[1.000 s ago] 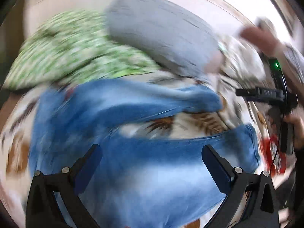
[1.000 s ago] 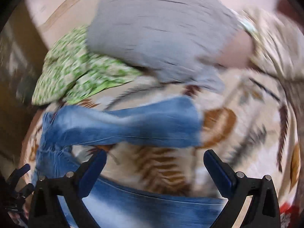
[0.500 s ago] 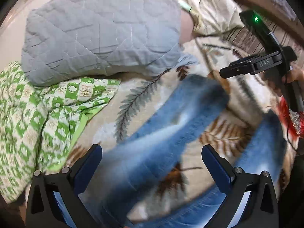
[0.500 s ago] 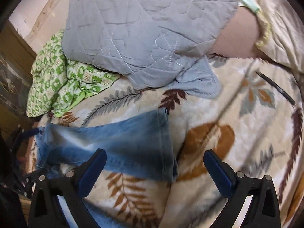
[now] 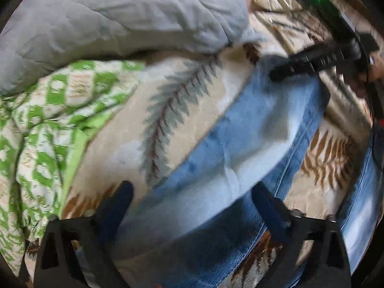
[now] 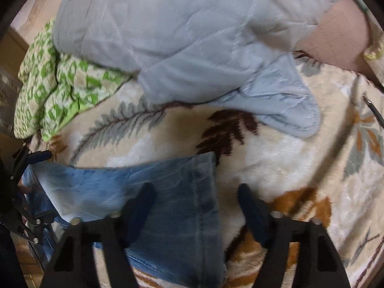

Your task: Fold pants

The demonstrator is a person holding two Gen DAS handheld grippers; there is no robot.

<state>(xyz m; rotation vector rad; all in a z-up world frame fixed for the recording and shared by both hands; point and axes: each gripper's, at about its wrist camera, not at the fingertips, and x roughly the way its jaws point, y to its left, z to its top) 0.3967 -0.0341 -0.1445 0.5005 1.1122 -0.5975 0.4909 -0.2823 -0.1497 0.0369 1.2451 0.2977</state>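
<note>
Blue jeans lie spread on a leaf-patterned blanket (image 6: 276, 168). In the left wrist view one jeans leg (image 5: 240, 148) runs diagonally from bottom left to upper right. My left gripper (image 5: 192, 199) hangs low over it, jaws closing, with the leg between the fingers and the pads not pressing on it. In the right wrist view that leg's hem end (image 6: 192, 192) lies flat. My right gripper (image 6: 195, 199) is just above it, jaws closing, with the hem edge between the fingers but not pinched. The right gripper's black body (image 5: 312, 62) shows at the leg's far end.
A grey quilted cover (image 6: 180, 36) is heaped at the back and its corner (image 6: 288, 110) reaches toward the hem. A green patterned cloth (image 6: 55, 86) lies at the back left. A thin dark pen (image 6: 374, 112) rests on the blanket at the right.
Both grippers have dropped closer to the jeans and their jaws have narrowed. The left view has rolled, so the leg now runs diagonally. The hem has come between the right fingers.
</note>
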